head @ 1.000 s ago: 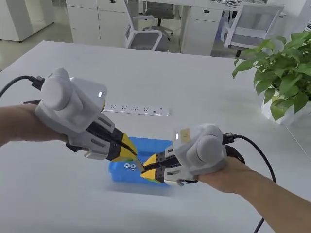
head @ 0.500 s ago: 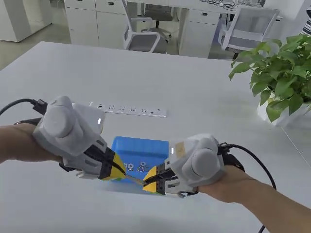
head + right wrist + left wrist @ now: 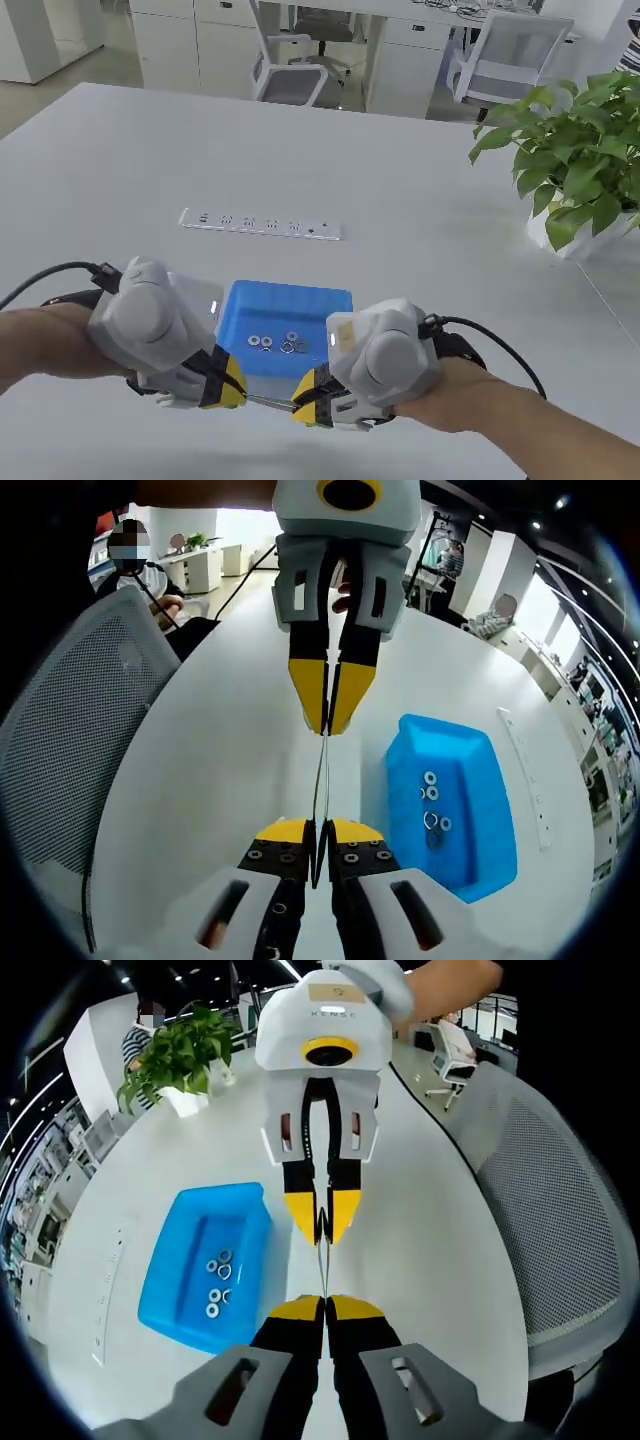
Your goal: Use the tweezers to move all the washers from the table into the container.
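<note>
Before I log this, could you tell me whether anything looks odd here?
Only one thing: the tweezers are pinched at both ends, between the left gripper and right gripper, beside the container. The washers lie inside it.

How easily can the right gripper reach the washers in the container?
Probably not yet: the right gripper and left gripper are both shut on the tweezers. The open container lies close, nothing over it.

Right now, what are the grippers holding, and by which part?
The tweezers, held by both: the left gripper is shut on one end, the right gripper on the other end. The tweezers span the gap between them.
</note>
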Tool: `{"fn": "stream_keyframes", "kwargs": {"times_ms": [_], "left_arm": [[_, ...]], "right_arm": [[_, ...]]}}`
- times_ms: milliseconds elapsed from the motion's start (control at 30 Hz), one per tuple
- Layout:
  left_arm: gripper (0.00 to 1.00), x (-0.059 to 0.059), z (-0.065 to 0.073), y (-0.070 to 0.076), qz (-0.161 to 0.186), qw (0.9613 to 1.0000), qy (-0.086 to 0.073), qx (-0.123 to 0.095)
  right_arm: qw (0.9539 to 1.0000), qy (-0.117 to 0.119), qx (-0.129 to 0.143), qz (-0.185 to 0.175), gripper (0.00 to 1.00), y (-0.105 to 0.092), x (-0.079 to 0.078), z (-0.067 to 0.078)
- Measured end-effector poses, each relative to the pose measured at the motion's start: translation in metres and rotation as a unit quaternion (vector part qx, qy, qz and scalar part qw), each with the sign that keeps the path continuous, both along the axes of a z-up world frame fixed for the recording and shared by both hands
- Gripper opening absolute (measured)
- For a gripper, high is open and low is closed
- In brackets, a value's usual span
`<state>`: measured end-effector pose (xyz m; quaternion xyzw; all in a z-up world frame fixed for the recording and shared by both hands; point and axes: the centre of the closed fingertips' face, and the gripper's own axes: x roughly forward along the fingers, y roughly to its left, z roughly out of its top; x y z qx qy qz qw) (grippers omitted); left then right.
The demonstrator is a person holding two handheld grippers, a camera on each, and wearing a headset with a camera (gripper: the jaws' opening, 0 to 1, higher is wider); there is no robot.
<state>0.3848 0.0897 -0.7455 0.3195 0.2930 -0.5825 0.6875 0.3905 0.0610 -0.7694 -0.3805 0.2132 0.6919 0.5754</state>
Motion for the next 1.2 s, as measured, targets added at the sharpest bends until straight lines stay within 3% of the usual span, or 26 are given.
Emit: {"fn": "stream_keyframes", "kwargs": {"times_ms": [467,1200], "left_arm": [[0.05,-0.004,-0.034,0.002,0.007,0.9998,0.019,0.007],[0.05,-0.008,-0.058,0.009,0.009,0.9991,0.033,0.025]], "right_arm": [[0.9995,0.023,-0.022,0.002,0.1,-0.003,-0.007,-0.022],[0.9986,0.037,-0.038,-0.004,0.12,-0.006,-0.008,-0.036]]}}
